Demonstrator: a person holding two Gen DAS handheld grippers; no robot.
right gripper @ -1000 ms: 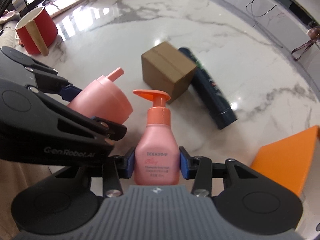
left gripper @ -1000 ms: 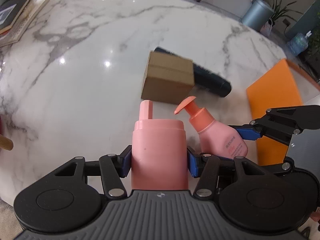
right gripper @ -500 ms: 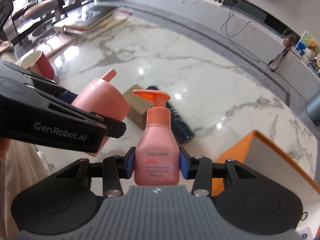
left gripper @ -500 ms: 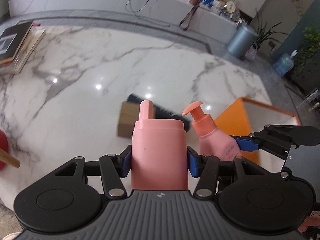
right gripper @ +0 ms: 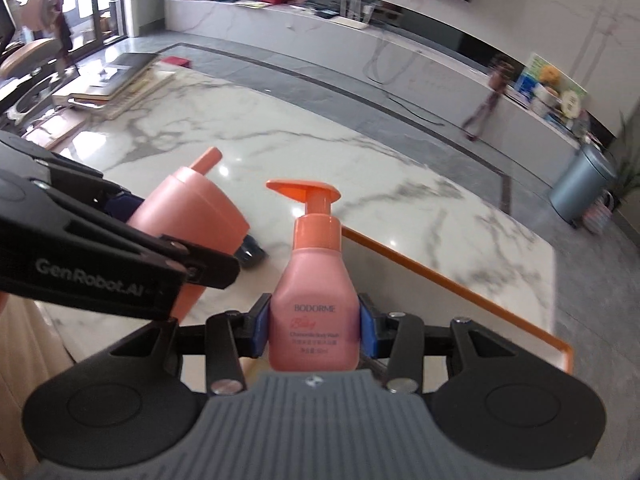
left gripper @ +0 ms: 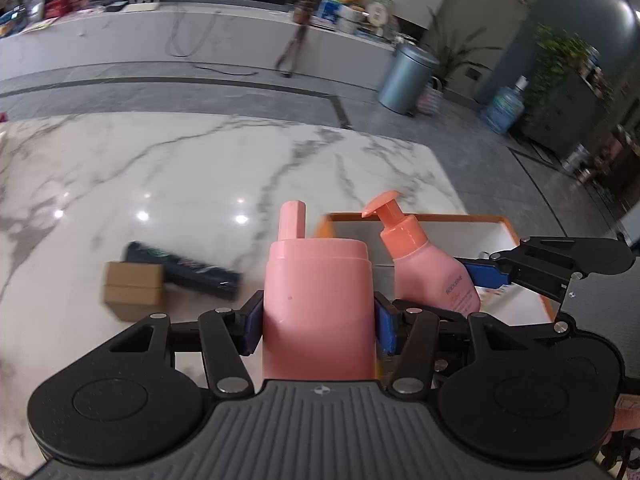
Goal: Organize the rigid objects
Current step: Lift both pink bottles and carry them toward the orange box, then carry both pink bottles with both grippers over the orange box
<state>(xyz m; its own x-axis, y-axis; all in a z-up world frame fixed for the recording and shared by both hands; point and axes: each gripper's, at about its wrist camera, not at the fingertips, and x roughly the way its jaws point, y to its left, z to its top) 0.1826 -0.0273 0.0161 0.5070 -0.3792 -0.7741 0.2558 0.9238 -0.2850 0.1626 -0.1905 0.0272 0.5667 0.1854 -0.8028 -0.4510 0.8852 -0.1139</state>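
My left gripper [left gripper: 318,326] is shut on a wide pink bottle [left gripper: 318,304] with a flip spout, held upright in the air. My right gripper [right gripper: 315,330] is shut on a small pink pump bottle [right gripper: 315,300] with an orange pump head. The two are side by side: the pump bottle [left gripper: 434,276] shows to the right in the left wrist view, the wide bottle [right gripper: 192,220] to the left in the right wrist view. Both hang over the near edge of an orange-rimmed white tray [left gripper: 492,222] on the marble table [left gripper: 180,168]. A brown cardboard box [left gripper: 134,290] and a dark tube [left gripper: 188,270] lie on the table to the left.
The tray's orange rim [right gripper: 448,280] runs below and right of the pump bottle. Books [right gripper: 112,88] are stacked at the table's far left corner. Beyond the table are a grey floor, a long white counter [right gripper: 360,52] and a grey bin [left gripper: 408,76].
Both grippers rose and swung right with their bottles. The box and dark tube slid to the lower left, and the orange tray came to lie under the bottles. Grips unchanged.
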